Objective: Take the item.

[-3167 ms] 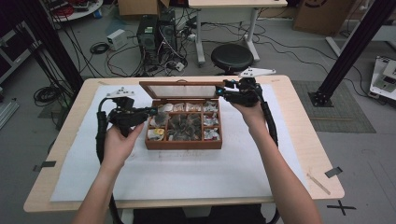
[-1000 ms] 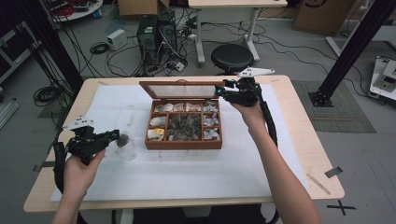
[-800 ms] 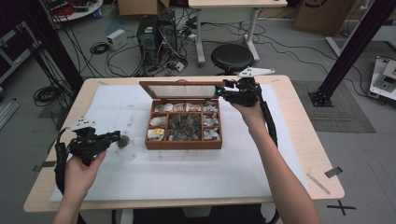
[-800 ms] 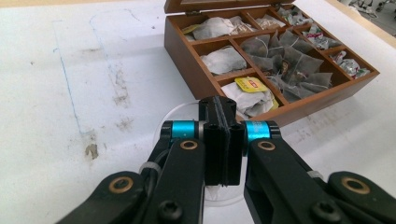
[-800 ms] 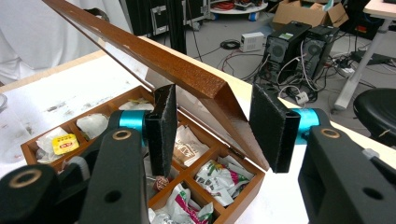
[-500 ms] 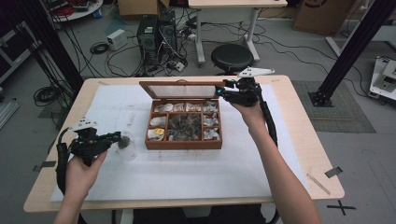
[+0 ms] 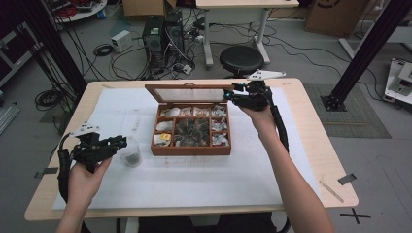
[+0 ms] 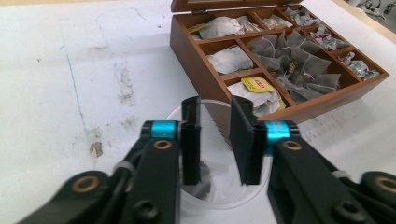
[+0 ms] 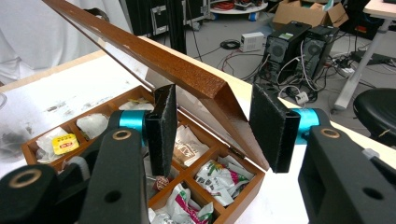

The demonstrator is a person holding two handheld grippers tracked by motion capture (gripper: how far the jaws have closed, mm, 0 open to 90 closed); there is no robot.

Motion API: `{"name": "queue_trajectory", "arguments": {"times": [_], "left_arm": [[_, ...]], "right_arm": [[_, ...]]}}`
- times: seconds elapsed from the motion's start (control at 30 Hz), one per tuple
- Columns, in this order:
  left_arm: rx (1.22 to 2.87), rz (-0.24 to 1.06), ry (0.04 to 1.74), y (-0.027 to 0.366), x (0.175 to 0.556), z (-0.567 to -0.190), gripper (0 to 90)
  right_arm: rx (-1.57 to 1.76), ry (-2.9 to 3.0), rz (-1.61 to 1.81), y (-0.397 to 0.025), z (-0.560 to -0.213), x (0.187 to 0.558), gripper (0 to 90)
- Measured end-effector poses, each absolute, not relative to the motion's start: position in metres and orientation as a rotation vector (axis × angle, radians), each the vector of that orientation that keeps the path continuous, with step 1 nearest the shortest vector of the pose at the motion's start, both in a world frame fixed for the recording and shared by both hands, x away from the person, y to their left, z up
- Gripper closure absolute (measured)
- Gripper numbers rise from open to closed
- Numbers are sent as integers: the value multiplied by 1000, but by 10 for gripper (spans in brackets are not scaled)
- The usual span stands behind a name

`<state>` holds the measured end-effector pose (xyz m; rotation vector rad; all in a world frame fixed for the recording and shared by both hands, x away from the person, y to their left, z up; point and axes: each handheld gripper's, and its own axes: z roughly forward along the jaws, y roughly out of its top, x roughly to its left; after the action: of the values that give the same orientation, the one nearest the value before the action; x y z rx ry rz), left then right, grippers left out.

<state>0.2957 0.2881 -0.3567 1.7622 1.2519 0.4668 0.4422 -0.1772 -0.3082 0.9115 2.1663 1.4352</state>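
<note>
Tea bag (image 8: pixel 205 179) in cup (image 8: pixel 219 154) beneath parted left fingers (image 8: pixel 190 140); right fingers (image 9: pixel 161 128) open astride lid (image 9: pixel 154 56).

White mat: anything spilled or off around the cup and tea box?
No spill. The white mat has grey smudges and a faint blue line beside the plastic cup. The cup stands upright with a tea bag inside; the tea box sits square.

Glossy wood box (image 7: pixel 191 149), clear plastic cup (image 8: pixel 219 154)
</note>
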Motion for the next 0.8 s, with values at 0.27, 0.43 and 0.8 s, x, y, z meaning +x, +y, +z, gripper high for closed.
{"name": "queue_trajectory", "arguments": {"times": [0.27, 0.43, 0.8], "left_arm": [[1739, 491, 1206, 290, 293, -348, 473], [1733, 492, 1158, 290, 293, -342, 400], [1708, 526, 1003, 287, 297, -319, 300]], "right_arm": [[911, 2164, 1436, -177, -308, 442, 532], [911, 2166, 1434, -177, -308, 442, 532], [912, 2165, 1441, -177, -309, 443, 529]]}}
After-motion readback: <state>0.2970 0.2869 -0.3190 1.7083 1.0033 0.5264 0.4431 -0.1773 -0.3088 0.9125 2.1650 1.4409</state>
